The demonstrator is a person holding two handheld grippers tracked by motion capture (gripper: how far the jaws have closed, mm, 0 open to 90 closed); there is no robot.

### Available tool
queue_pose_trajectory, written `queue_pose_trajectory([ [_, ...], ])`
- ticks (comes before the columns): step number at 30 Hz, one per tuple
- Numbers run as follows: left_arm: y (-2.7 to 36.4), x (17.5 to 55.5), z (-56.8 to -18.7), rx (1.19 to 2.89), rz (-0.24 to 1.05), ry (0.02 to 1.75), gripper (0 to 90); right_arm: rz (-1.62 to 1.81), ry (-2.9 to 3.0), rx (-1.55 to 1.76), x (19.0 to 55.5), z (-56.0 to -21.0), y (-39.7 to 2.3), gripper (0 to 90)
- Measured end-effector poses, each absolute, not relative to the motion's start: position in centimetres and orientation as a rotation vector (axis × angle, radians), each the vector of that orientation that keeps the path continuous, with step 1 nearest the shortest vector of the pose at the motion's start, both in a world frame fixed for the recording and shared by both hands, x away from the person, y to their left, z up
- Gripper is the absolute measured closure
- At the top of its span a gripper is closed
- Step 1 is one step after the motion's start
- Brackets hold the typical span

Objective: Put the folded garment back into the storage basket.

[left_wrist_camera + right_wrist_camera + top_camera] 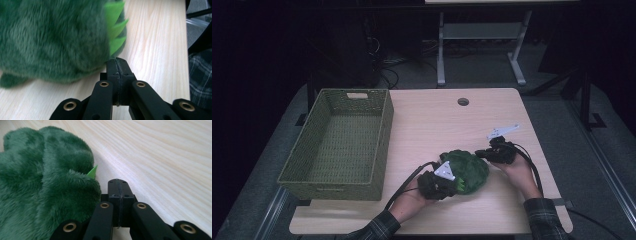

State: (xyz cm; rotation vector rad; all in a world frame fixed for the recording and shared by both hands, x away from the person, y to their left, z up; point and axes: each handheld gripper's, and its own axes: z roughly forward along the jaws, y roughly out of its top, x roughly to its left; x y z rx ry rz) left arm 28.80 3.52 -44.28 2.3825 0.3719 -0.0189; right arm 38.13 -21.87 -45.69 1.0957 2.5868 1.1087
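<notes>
Landmark: green plush toy, lying on the desk in its near right part.

Left tongs were at the toy's near-left edge, held by the left hand. In the left gripper view the jaws stood pressed together, nothing between them; the left tongs' tip sat just under the toy's fur, beside its light green felt spikes. Whether the tip touched the fur could not be told.

Right tongs were at the toy's far-right edge, held by the right hand. Jaws likewise fully closed and empty; in the right gripper view the tip lay just beside the fur, bare desk beyond.

The toy lay between the two tongs, gripped by neither.

Woven green basket stood well left of the toy, on the desk's left side.
</notes>
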Motion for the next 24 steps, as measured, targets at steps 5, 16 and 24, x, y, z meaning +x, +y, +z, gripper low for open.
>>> queue_pose_trajectory([
  [5, 2.7, 29.8, -45.2, 2.405, 0.010, 0.407, 89.7, 1.105, 2.650, 1.067, 38.1, -46.3, -21.2, 89.9],
  [16, 3.7, 31.1, -45.8, 2.454, 0.074, 0.449, 89.7, 1.125, 2.705, 1.041, 37.2, -46.4, -21.2, 89.9],
  [24, 4.9, 31.8, -45.6, 2.465, 0.074, 0.458, 89.7, 1.120, 2.727, 1.005, 35.9, -45.9, -21.2, 89.9],
])
